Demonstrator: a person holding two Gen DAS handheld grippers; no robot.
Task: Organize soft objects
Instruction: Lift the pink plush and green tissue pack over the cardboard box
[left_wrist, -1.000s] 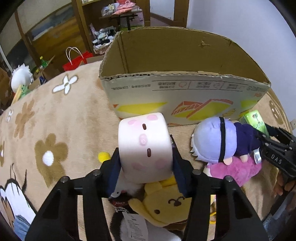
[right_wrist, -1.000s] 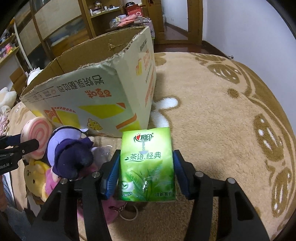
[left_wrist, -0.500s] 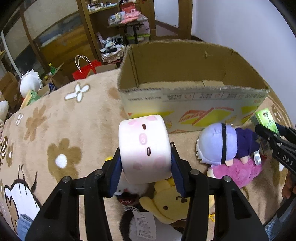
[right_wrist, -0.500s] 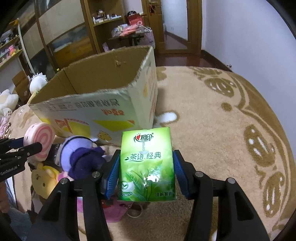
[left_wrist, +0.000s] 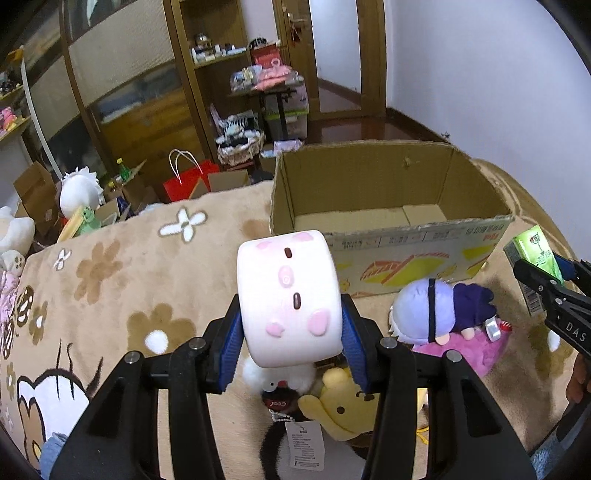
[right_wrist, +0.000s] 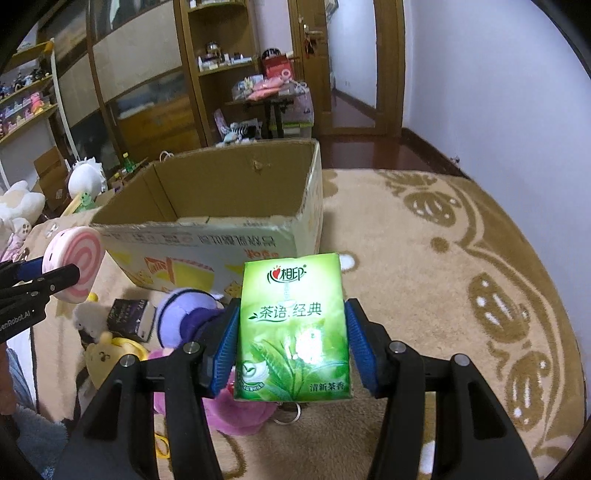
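My left gripper (left_wrist: 290, 343) is shut on a white roll-shaped plush (left_wrist: 288, 299) with pink spots, held above the blanket. In the right wrist view the same plush (right_wrist: 74, 264) shows its pink swirl end at far left. My right gripper (right_wrist: 291, 354) is shut on a green tissue pack (right_wrist: 293, 332), also seen in the left wrist view as the tissue pack (left_wrist: 535, 251) at far right. An open cardboard box (left_wrist: 388, 192) stands behind both, empty inside. On the blanket lie a purple-haired doll (left_wrist: 439, 312), a pink plush (left_wrist: 476, 354) and a yellow bear plush (left_wrist: 347, 406).
A beige flowered blanket (left_wrist: 122, 280) covers the surface. A dark small box (right_wrist: 133, 319) lies by the toys. A red bag (left_wrist: 184, 184), a white plush (left_wrist: 79, 192) and wooden shelves (left_wrist: 221, 74) stand beyond the blanket's far edge. A white wall (right_wrist: 498, 92) runs along the right.
Both grippers have risen with their loads, and the views now look down into the box. The toys on the blanket have stayed where they were.
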